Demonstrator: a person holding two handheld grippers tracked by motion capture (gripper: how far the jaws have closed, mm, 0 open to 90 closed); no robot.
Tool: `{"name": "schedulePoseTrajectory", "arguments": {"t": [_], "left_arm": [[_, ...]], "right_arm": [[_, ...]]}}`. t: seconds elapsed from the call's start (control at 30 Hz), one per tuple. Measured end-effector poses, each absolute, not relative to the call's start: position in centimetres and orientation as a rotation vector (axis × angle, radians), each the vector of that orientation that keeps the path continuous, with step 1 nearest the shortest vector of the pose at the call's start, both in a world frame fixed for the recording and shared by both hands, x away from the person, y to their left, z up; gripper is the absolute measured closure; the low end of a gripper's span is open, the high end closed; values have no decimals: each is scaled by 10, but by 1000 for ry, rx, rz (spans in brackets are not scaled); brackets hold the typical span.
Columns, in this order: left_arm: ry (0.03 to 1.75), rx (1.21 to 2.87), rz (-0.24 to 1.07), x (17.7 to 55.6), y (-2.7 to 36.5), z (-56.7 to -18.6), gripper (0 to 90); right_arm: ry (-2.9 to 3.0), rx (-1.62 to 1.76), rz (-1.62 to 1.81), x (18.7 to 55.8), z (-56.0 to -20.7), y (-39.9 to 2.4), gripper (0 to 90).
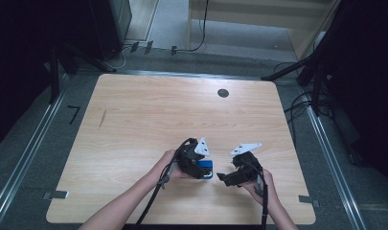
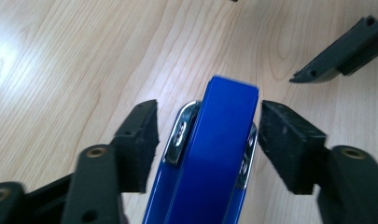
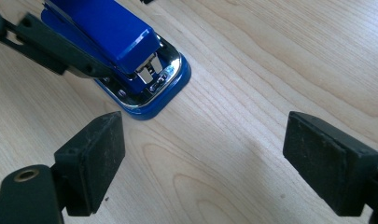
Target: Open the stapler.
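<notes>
Blue stapler lying on the wooden bench, toward the near edge and a little right of its middle. Chrome base plate and blue arm plainly seen in the right gripper view, nose pointing toward that camera. Left gripper held in the left hand, straddling the stapler lengthwise. From the left gripper view, blue body running up between the two black pads, jaws spread, a narrow gap on each side, pads near the chrome sides but not pressing them. Right gripper held in the right hand, just right of the stapler and apart from it, pointing left toward the stapler's nose. In the right gripper view, jaws wide apart over bare wood, nothing between the pads, stapler lying beyond the left pad. Tip of one right jaw visible at the upper right of the left gripper view. Dark round grommet set in the bench near the far edge, right of centre. Black cables trailing from both grippers off the near edge.
</notes>
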State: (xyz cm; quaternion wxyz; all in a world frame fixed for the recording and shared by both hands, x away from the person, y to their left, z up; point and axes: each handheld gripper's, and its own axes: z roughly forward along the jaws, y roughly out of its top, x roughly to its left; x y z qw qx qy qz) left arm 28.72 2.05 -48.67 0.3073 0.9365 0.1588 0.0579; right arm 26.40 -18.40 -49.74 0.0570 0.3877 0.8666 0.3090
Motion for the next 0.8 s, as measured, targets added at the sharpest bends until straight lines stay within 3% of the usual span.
{"name": "schedulePoseTrajectory", "arguments": {"t": [0.4,0.8], "left_arm": [[351,2521,163,289,6,-491,602],[312,2525,176,290,6,-491,613]], "right_arm": [[2620,1198,930,266,-497,-189,139],[2629,1195,920,266,-499,-186,144]]}}
